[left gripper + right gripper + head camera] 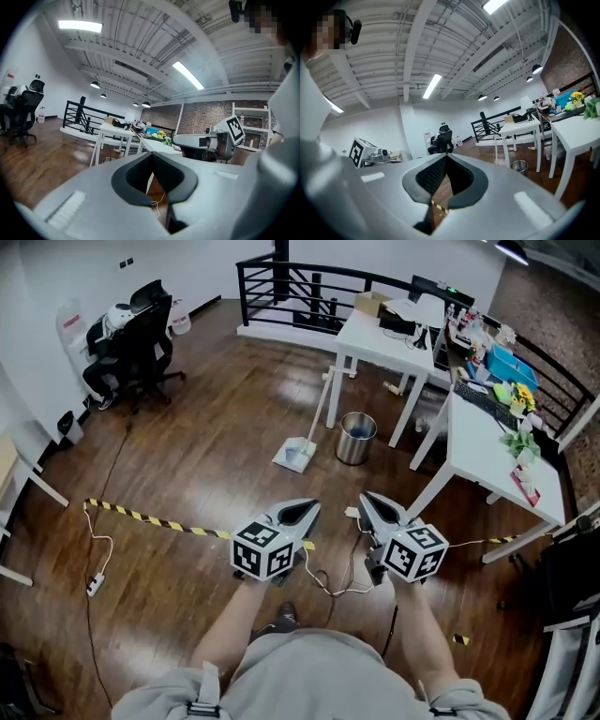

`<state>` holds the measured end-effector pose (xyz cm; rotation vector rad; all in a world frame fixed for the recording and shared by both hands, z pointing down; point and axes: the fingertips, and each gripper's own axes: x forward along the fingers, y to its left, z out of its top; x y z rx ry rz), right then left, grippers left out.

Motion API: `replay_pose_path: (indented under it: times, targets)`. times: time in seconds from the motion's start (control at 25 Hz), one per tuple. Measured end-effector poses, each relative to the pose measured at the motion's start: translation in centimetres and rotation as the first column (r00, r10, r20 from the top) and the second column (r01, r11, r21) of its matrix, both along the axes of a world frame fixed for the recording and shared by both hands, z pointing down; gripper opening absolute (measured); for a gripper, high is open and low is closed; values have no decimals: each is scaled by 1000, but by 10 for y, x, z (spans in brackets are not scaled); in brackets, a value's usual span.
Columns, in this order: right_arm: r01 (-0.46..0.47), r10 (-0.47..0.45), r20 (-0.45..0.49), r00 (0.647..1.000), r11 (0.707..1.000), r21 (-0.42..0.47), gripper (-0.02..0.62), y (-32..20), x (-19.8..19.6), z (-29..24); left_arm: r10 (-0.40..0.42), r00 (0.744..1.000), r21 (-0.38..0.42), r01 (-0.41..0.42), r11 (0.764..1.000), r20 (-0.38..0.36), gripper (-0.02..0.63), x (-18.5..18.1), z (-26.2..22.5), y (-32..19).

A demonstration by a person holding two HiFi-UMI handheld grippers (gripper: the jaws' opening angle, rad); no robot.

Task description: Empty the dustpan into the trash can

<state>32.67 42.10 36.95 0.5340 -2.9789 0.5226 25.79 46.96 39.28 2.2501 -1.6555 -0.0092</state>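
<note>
Dustpan (296, 456) sits on the floor (216, 456) just left of the trash can (356, 438), its long handle slanting up toward the table (375, 343), well ahead of both grippers. The left gripper (307, 509) and right gripper (367, 501) are near level, jaws together with nothing between them. The step is likely the approach: cross the striped tape (150, 518), spread one gripper's jaws, and clamp the handle firmly before tipping the pan over the can's rim. No brand or legible writing shows; the cubes (264, 549) carry only square markers.
</note>
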Motion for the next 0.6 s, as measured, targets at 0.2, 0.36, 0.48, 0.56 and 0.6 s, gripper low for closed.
replay_pose_path:
  times: [0.2,0.36,0.48,0.56,0.6]
  targets:
    - [-45,45,-8,999,999,5,0,-39,-55,-7,28,1000,-15,-28,1000,5,5,-68,3,-42]
    - [-65,64,-22,998,998,-2,0,-80,-82,-5,25,1000,-11,-25,1000,-7,5,-103,3,-86]
    - [-75,74,-30,997,997,-19,0,-119,-100,2,27,999,-27,-27,999,-24,5,-121,9,-121]
    - [-72,71,-29,997,997,-26,0,-148,-113,10,24,999,-40,-25,999,-30,4,-133,19,-146]
    - [-68,68,-28,997,997,-26,0,-164,-120,13,21,999,-43,-22,999,-31,4,-139,23,-161]
